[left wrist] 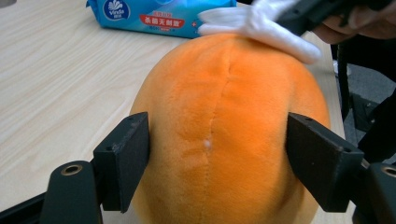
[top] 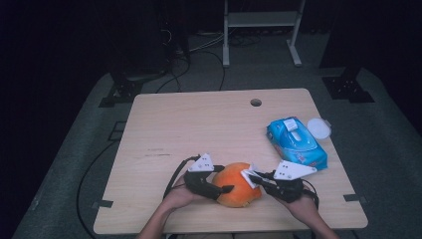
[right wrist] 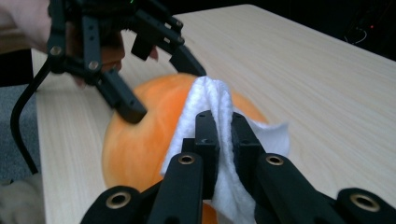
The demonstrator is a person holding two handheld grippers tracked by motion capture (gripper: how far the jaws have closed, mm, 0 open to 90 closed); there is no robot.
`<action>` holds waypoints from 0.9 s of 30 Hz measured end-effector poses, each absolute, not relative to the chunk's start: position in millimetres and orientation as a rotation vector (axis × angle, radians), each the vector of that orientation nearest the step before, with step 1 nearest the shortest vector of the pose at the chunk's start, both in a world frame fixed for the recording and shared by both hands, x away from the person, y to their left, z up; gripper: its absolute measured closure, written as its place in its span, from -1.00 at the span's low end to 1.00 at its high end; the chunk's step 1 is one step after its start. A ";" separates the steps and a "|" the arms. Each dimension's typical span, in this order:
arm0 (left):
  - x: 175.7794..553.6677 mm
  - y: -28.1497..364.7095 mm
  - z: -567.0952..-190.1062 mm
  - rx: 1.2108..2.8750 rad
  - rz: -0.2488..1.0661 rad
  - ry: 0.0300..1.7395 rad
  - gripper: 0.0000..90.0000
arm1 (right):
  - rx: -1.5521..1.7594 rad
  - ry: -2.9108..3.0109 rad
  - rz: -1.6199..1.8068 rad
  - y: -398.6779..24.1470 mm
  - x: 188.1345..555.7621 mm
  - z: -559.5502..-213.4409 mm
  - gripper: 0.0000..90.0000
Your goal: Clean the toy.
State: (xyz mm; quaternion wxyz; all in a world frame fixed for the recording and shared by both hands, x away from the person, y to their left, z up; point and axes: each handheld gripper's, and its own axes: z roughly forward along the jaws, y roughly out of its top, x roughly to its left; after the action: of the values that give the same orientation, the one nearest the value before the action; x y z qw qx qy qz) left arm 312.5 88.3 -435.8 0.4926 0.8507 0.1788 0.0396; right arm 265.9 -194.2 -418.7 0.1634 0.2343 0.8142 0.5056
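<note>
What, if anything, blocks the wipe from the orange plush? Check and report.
Nothing visible does. The right gripper pinches the white wipe, and it already lies on top of the orange plush, which sits between the left gripper's jaws.

Wipes pack (left wrist: 156,16) cut off above

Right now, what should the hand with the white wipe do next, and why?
Probably slide the wipe across the top of the orange plush ball. The right hand-held gripper pinches the wipe against the ball, while the left hand-held gripper has a jaw on each side of the ball.
</note>
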 end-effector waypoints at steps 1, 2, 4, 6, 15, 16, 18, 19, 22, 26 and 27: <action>312.9 88.9 -436.1 2.063 0.091 0.440 -0.46 | 0.670 2.324 1.440 -196.0 262.7 -420.7 0.85; 313.0 89.5 -436.0 2.067 0.084 0.447 -0.46 | 0.673 2.327 1.440 -197.9 259.1 -423.4 0.85; 313.0 89.8 -436.4 2.062 0.085 0.450 -0.46 | 0.685 2.338 1.440 -202.3 252.4 -428.3 0.86; 312.4 89.3 -436.5 2.064 0.087 0.441 -0.46 | 0.701 2.347 1.440 -206.3 248.9 -430.7 0.85; 300.9 92.7 -438.3 2.077 0.120 0.363 -0.37 | 0.774 2.304 1.465 -205.6 272.2 -431.5 0.85; 300.0 93.7 -438.7 2.078 0.120 0.353 -0.37 | 0.783 2.294 1.481 -204.8 276.5 -430.8 0.85; 298.6 95.4 -439.2 2.074 0.126 0.351 -0.37 | 0.807 2.284 1.512 -203.1 284.5 -429.5 0.85; 298.8 96.4 -439.3 2.072 0.124 0.355 -0.37 | 0.822 2.285 1.525 -202.7 286.3 -429.4 0.85; 299.9 97.0 -440.2 2.064 0.115 0.367 -0.39 | 0.845 2.297 1.540 -203.6 289.5 -430.4 0.85; 303.2 96.3 -441.4 2.054 0.097 0.409 -0.48 | 0.846 2.326 1.516 -209.4 280.5 -432.1 0.85; 304.1 96.5 -441.6 2.053 0.096 0.416 -0.48 | 0.841 2.338 1.509 -211.2 275.6 -433.4 0.85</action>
State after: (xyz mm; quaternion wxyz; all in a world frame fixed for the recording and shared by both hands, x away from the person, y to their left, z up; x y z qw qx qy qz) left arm 304.1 96.5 -441.6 0.4988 0.8486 0.1719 0.0397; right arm 275.6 -211.2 -433.4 0.1170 0.2873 0.7988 0.5154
